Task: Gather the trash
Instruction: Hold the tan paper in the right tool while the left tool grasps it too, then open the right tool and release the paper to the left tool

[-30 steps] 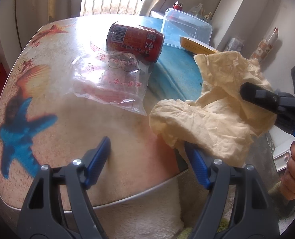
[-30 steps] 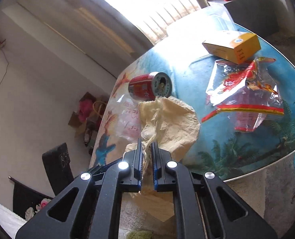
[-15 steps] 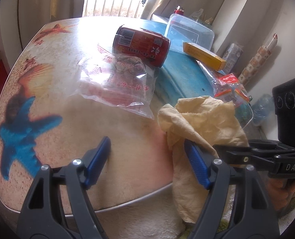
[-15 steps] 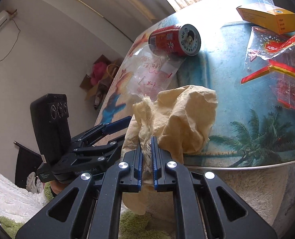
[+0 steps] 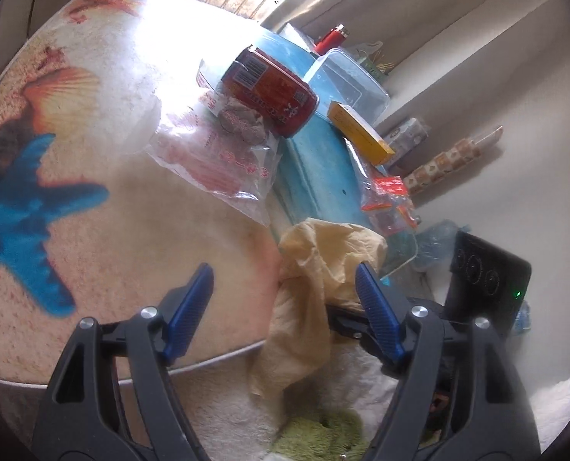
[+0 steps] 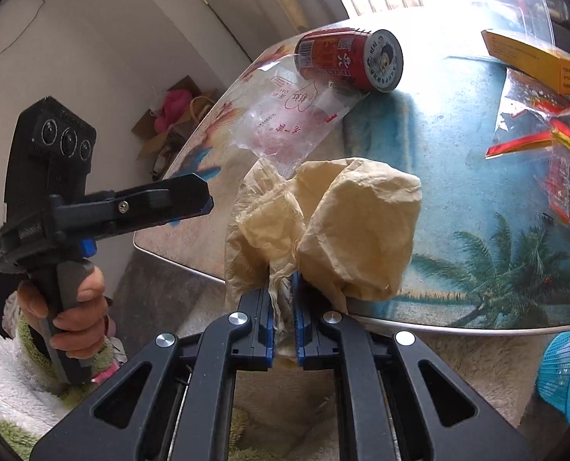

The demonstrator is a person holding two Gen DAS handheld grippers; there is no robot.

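Observation:
My right gripper [image 6: 284, 299] is shut on a crumpled yellow paper [image 6: 334, 226] and holds it off the near edge of the beach-print table [image 6: 477, 199]. The paper also hangs at the table edge in the left wrist view [image 5: 315, 292]. My left gripper [image 5: 285, 307] is open and empty over the table's near edge, left of the paper; it also shows in the right wrist view [image 6: 192, 199]. A red can [image 5: 273, 92] lies on its side on a clear plastic bag [image 5: 223, 157]. A red snack wrapper [image 6: 554, 153] lies at the right.
A yellow box [image 5: 361, 136] and a clear plastic container [image 5: 346, 80] sit at the table's back. A blue basket [image 6: 565, 376] stands on the floor at the right. White and green fluffy rugs [image 5: 323, 422] lie under the table edge.
My right gripper has pulled the yellow paper down off the table surface, past the near edge. The left gripper has shifted and tilted slightly, staying open.

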